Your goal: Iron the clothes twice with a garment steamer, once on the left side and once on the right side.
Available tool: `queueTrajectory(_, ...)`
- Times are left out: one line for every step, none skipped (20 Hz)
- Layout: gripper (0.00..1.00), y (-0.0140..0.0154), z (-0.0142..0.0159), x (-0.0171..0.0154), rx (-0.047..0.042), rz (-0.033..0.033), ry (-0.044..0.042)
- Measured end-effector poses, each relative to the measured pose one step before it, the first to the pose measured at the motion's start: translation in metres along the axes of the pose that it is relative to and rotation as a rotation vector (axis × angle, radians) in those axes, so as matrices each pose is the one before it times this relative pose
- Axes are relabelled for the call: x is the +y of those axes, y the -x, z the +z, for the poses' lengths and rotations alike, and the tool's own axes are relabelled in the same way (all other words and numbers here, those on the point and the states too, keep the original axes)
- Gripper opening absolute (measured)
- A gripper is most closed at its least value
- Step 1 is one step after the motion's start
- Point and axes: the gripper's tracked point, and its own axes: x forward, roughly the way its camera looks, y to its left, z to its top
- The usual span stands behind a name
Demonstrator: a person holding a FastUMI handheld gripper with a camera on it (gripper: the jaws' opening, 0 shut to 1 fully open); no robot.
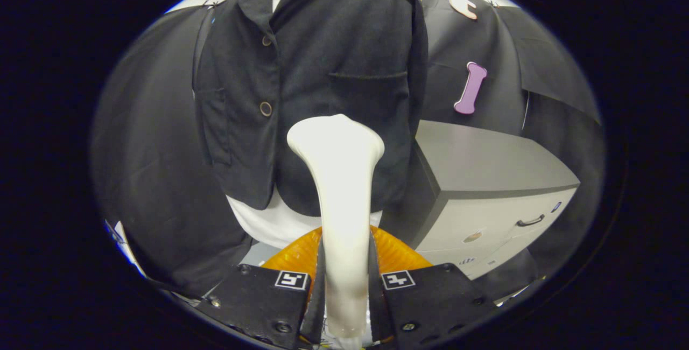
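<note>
Gripper (344,285): I'm seeing both fingers (258,301) sitting at the bottom centre of the frame, clamped tight on the steamer handle, one pressing each side.
Steamer (340,188): white, I'm holding it upright btwn the fingers; it's rising from bottom centre to mid-frame, w/ the wide flared head at the top.
Steamer head: it's lying over the lower front of the jacket, just right of the button line; can't tell if it's touching the cloth or just in front.
Jacket (323,70): black, hanging straight ahead, filling the upper centre; collar at the top, two buttons (266,108) running down left of centre, a pocket flap sitting right of centre above the steamer head.
White shirt (269,221): I'm seeing it peeking out under the jacket hem, lower centre, and at the collar up top.
Orange base (293,258): ribbed, showing behind the fingers either side of the handle, below the shirt.
Cabinet (484,172): grey top, pale drawers w/ a dark handle, standing at centre right, just beside the jacket.
</note>
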Motion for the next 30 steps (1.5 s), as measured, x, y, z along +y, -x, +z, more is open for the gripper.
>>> queueTrajectory(0.36, 0.00695, 0.00598, 0.00196, -0.01315, 0.00462, -0.00167)
queueTrajectory(0.36, 0.00816, 0.00811, 0.00185, -0.01706, 0.00619, -0.00678)
queueTrajectory(0.36, 0.00679, 0.00732, 0.00039, -0.01397, 0.00526, 0.00327)
queueTrajectory(0.36, 0.00886, 0.01175, 0.00283, -0.02329, 0.00700, -0.00178)
queueTrajectory(0.36, 0.00884, 0.01127, 0.00230, -0.02454, 0.00343, -0.00214)
queueTrajectory(0.36, 0.00753, 0.01245, 0.00246, -0.01998, 0.00313, 0.00613)
queueTrajectory(0.36, 0.00887, 0.01254, 0.00233, -0.02834, 0.00897, -0.00620)
queueTrajectory(0.36, 0.00625, 0.01468, 0.00453, -0.02694, 0.00540, 0.00432)
queueTrajectory(0.36, 0.00893, 0.01555, 0.00381, -0.02781, 0.00383, 0.00418)
queueTrajectory(0.36, 0.00843, 0.01679, 0.00692, -0.02728, 0.01076, 0.00329)
queueTrajectory(0.36, 0.00627, 0.01508, 0.00704, -0.02812, 0.01276, 0.00163)
queueTrajectory(0.36, 0.00272, 0.01530, 0.00654, -0.02536, 0.00662, 0.00145)
queueTrajectory(0.36, 0.00305, 0.01421, 0.00577, -0.02525, 0.00491, 0.00453)
queueTrajectory(0.36, 0.00090, 0.01626, 0.00817, -0.02696, 0.00917, 0.00096)
queueTrajectory(0.36, 0.00066, 0.01490, 0.00934, -0.02343, 0.00771, 0.00008)
queueTrajectory(0.36, -0.00188, 0.01578, 0.00878, -0.02401, 0.00660, 0.00445)
queueTrajectory(0.36, -0.00094, 0.01449, 0.01020, -0.02107, 0.00600, -0.00017)
queueTrajectory(0.36, -0.00319, 0.01341, 0.00996, -0.01827, 0.00708, 0.00242)
queueTrajectory(0.36, -0.00444, 0.01274, 0.00987, -0.01896, 0.00476, -0.00332)
queueTrajectory(0.36, -0.00449, 0.01242, 0.00883, -0.01503, 0.00258, -0.00111)
queueTrajectory(0.36, -0.00471, 0.01261, 0.00638, -0.01651, 0.00306, -0.00072)
queueTrajectory(0.36, -0.00399, 0.01234, 0.00929, -0.01736, -0.00116, 0.00074)
queueTrajectory(0.36, -0.00459, 0.01082, 0.00786, -0.01439, -0.00531, 0.00487)
queueTrajectory(0.36, -0.00655, 0.01030, 0.00840, -0.01261, -0.00507, 0.00367)
queueTrajectory(0.36, -0.00530, 0.00836, 0.00854, -0.01101, -0.00199, 0.00637)
queueTrajectory(0.36, -0.00574, 0.00808, 0.00850, -0.00710, -0.00265, 0.00775)
queueTrajectory(0.36, -0.00515, 0.00663, 0.01037, -0.00909, 0.00013, 0.00708)
queueTrajectory(0.36, -0.00552, 0.00596, 0.00910, -0.01064, 0.00037, 0.00853)
queueTrajectory(0.36, -0.00431, 0.00490, 0.00543, -0.00301, -0.00518, 0.01133)
queueTrajectory(0.36, -0.00460, 0.00432, 0.00565, -0.00517, -0.00059, 0.00109)
